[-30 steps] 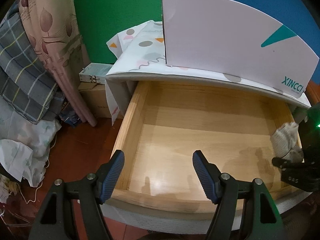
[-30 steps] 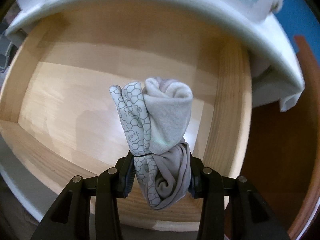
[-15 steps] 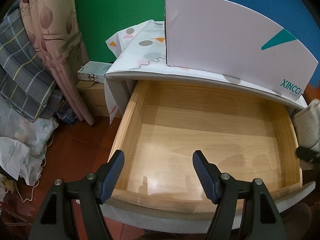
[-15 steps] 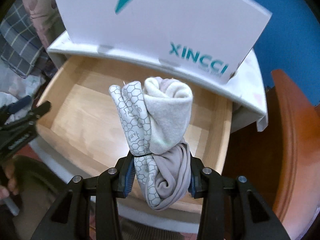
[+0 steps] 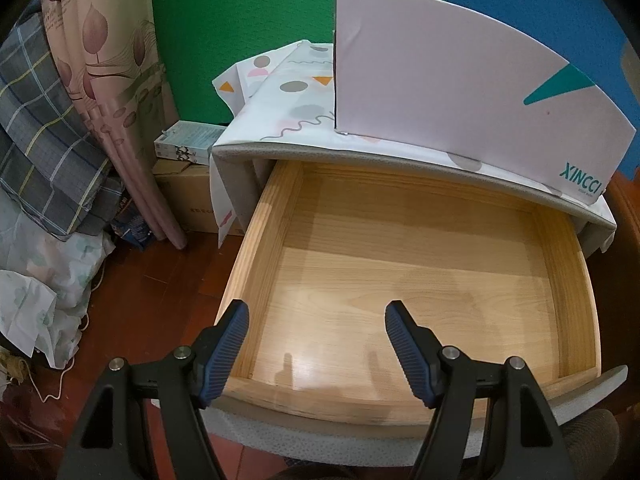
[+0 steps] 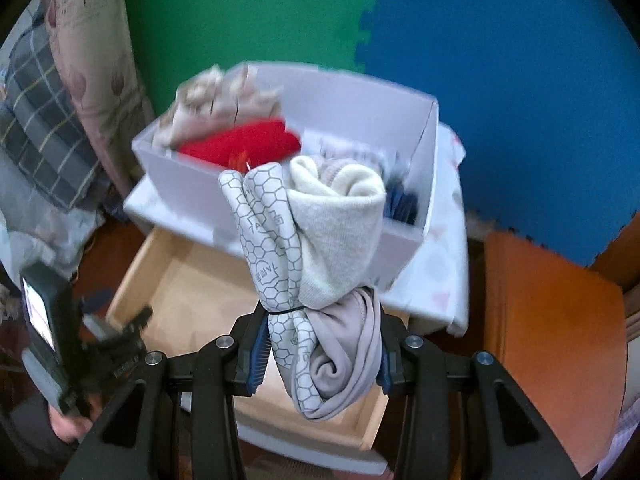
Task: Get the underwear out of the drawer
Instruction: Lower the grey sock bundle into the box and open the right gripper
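Observation:
A rolled bundle of underwear (image 6: 320,256), cream and grey with a hexagon-print band, is clamped in my right gripper (image 6: 320,354), which is shut on it high above the open wooden drawer (image 6: 188,280). In the left wrist view the drawer (image 5: 420,280) shows a bare bottom, and my left gripper (image 5: 316,344) stands open over its front edge with nothing between its fingers. The left gripper also shows at the lower left of the right wrist view as a dark device (image 6: 80,340).
A white box (image 5: 460,92) marked XINCCI stands on the cabinet top; from above the white box (image 6: 340,128) holds red, beige and dark clothes. A patterned cloth (image 5: 288,92) covers the cabinet. Curtain and bedding (image 5: 60,120) pile at the left; a brown wooden surface (image 6: 552,340) lies at the right.
My right gripper has risen with the underwear bundle, from inside the drawer to well above it, level with the box's open top. The bundle has left the left wrist view. My left gripper stayed put.

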`<state>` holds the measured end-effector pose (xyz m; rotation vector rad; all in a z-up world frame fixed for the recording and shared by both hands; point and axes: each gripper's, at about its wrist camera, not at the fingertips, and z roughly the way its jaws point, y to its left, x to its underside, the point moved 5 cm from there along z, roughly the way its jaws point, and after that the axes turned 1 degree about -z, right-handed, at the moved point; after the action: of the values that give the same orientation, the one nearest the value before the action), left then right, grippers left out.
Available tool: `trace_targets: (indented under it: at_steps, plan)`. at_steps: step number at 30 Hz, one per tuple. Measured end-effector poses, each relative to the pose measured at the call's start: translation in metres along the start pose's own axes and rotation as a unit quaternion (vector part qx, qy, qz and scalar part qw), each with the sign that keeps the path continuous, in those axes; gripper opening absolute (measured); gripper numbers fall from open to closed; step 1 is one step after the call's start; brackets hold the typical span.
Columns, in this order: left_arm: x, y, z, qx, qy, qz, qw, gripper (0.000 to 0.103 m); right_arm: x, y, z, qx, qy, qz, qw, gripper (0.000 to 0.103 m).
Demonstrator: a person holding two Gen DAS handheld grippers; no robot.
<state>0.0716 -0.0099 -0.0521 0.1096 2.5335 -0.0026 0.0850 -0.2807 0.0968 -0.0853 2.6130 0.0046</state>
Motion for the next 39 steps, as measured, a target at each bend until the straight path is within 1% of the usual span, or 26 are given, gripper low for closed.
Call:
trace_targets:
  at_steps: [6,10,13,17,23,27,31,32,35,37,39]
  plan:
    - [0.0,0.001,0.001,0.002,-0.001,-0.003,1.0,0.073,-0.059,-0.007,0.005,0.021,-0.013,0.002,1.0,0.039]
    - [0.0,0.0,0.001,0.004,0.0,-0.004,1.0,0.073,-0.086,-0.009,0.019,0.017,-0.012,0.018,1.0,0.039]
    - [-0.001,0.001,0.001,0.005,-0.001,-0.005,1.0,0.073,-0.099,-0.008,0.038,0.014,0.002,0.024,1.0,0.039]
    - [-0.002,0.001,0.002,0.006,0.0,-0.008,1.0,0.073,-0.106,-0.003,0.065,0.011,0.026,0.029,0.999,0.039]
    - [-0.002,0.001,0.003,0.007,0.002,-0.012,0.9999,0.073,-0.105,0.004,0.104,0.023,0.049,0.027,0.998,0.042]
    - [-0.002,0.001,0.003,0.008,0.002,-0.013,0.9999,0.073,-0.102,0.006,0.122,0.025,0.053,0.029,0.998,0.041]
    - [-0.002,0.0,0.002,0.011,0.003,-0.014,0.9998,0.073,-0.099,0.008,0.13,0.024,0.048,0.031,0.998,0.04]
    - [-0.002,-0.001,0.002,0.012,0.003,-0.014,0.9998,0.073,-0.099,0.008,0.129,0.029,0.043,0.028,0.998,0.043]
    - [-0.002,-0.005,0.002,0.011,0.003,-0.011,0.9999,0.073,-0.097,0.01,0.122,0.028,0.02,0.024,0.999,0.057]
    - [-0.002,-0.005,0.002,0.01,0.002,-0.009,0.9999,0.073,-0.097,0.01,0.109,0.025,-0.001,0.023,0.999,0.062]
    - [-0.002,-0.006,0.001,0.008,0.002,-0.008,0.9999,0.073,-0.096,0.012,0.092,0.027,-0.02,0.015,0.999,0.069]
